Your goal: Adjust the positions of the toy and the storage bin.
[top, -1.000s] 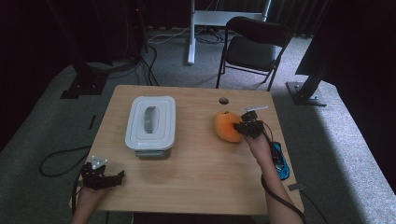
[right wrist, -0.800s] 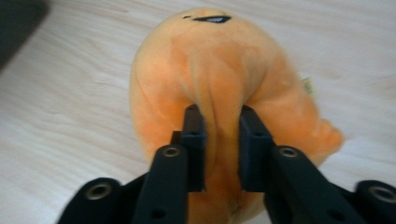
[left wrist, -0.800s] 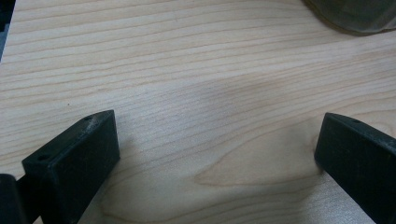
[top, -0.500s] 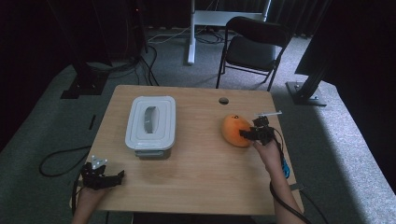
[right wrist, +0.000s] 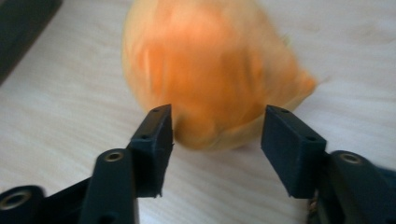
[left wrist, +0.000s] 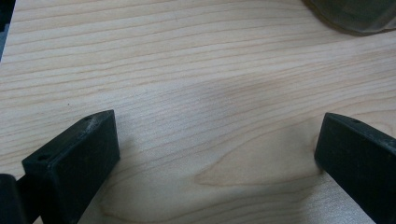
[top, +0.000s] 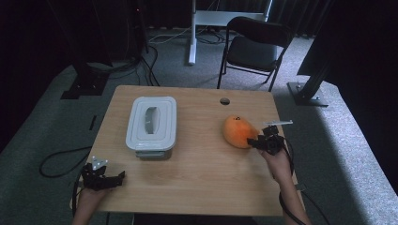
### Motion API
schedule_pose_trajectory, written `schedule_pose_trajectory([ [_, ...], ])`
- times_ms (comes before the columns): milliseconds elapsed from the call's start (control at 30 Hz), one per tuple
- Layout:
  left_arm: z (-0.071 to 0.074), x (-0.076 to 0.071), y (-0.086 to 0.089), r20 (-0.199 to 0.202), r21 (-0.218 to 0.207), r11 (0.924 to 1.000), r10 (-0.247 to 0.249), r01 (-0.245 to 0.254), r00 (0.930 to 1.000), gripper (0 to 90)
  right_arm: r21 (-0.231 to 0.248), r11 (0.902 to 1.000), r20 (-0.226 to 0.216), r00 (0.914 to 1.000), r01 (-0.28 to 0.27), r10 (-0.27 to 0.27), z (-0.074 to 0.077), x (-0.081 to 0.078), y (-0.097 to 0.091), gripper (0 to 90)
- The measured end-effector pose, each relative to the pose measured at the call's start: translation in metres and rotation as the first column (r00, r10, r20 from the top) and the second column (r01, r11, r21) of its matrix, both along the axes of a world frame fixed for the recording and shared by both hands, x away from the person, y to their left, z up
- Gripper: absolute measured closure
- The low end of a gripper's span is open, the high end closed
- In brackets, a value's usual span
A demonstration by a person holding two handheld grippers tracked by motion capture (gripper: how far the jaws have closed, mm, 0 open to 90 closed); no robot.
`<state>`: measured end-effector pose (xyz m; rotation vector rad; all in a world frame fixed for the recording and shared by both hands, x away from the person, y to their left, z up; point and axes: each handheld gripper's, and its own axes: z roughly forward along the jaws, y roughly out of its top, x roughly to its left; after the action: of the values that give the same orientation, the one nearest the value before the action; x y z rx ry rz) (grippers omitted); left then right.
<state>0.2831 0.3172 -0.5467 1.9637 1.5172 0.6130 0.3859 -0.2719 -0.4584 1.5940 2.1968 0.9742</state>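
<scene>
The orange plush (top: 238, 131) lies on the table (top: 202, 187), right of the middle, well apart from the lidded box (top: 151, 125) on the left. In the right gripper view the plush (right wrist: 210, 70) sits flat on the wood, its near end just between the jaw tips, and we see a gap on both sides: the pads do not press on it.

That is the change. A second ago the right gripper (top: 263, 140) was at the plush, clenched as far as we can tell; its jaws have just been opening, and now they stand apart with the plush loose between them. The hand has also come back toward our side of the table, and the plush lies a little nearer and further right than it did. We read this as a release: the plush has been set down and let go.

The left gripper (top: 104, 177) rests at the near left corner, as it did before, its jaws spread wide over bare wood (left wrist: 201, 121) and holding nothing.

If the plush is meant for the box, that step is not done: the lid is on and nothing has touched it.
</scene>
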Motion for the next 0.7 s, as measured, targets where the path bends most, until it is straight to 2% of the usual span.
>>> schedule_pose_trajectory([
  [33,0.0,0.0,0.0,0.0,0.0,1.0,0.0,0.0,1.0,0.3,-0.003,0.9999,-0.011,0.9999,-0.011,0.011,-0.003,0.0,0.001,43.7],
  [100,0.0,0.0,0.0,0.0,0.0,1.0,0.0,0.0,1.0,0.3,-0.012,0.9993,-0.033,0.9988,-0.036,0.036,-0.009,0.0,0.006,50.6],
  [167,0.0,0.0,0.0,0.0,0.0,1.0,0.0,0.0,1.0,0.3,-0.019,0.998,-0.023,0.998,-0.06,0.059,-0.012,-0.002,0.012,55.8],
  [200,0.0,0.0,0.0,0.0,0.0,1.0,0.0,0.0,1.0,0.3,-0.006,0.9974,-0.024,0.9972,-0.071,0.071,-0.012,-0.003,0.016,58.4],
  [267,0.0,0.0,0.0,0.0,0.0,1.0,0.0,0.0,1.0,0.3,-0.02,0.9971,0.0,0.9973,-0.073,0.073,-0.011,-0.005,0.022,63.7],
  [333,0.0,0.0,0.0,0.0,0.0,1.0,0.0,0.0,1.0,0.3,-0.021,0.9965,-0.001,0.9967,-0.081,0.081,-0.011,-0.004,0.028,67.9],
  [433,0.0,0.0,0.0,0.0,0.0,1.0,0.0,0.0,1.0,0.3,-0.012,0.9946,-0.005,0.9947,-0.103,0.103,-0.013,-0.006,0.036,67.7],
  [500,0.0,0.0,0.0,0.0,0.0,1.0,0.0,0.0,1.0,0.3,-0.028,0.9936,0.004,0.994,-0.11,0.11,-0.013,-0.008,0.043,66.8],
  [567,0.0,0.0,0.0,0.0,0.0,1.0,0.0,0.0,1.0,0.3,-0.003,0.9908,-0.001,0.9908,-0.136,0.136,-0.013,-0.01,0.047,64.8],
  [700,0.0,0.0,0.0,0.0,0.0,1.0,0.0,0.0,1.0,0.3,0.036,0.9885,-0.01,0.989,-0.147,0.147,-0.012,-0.01,0.053,58.4],
])
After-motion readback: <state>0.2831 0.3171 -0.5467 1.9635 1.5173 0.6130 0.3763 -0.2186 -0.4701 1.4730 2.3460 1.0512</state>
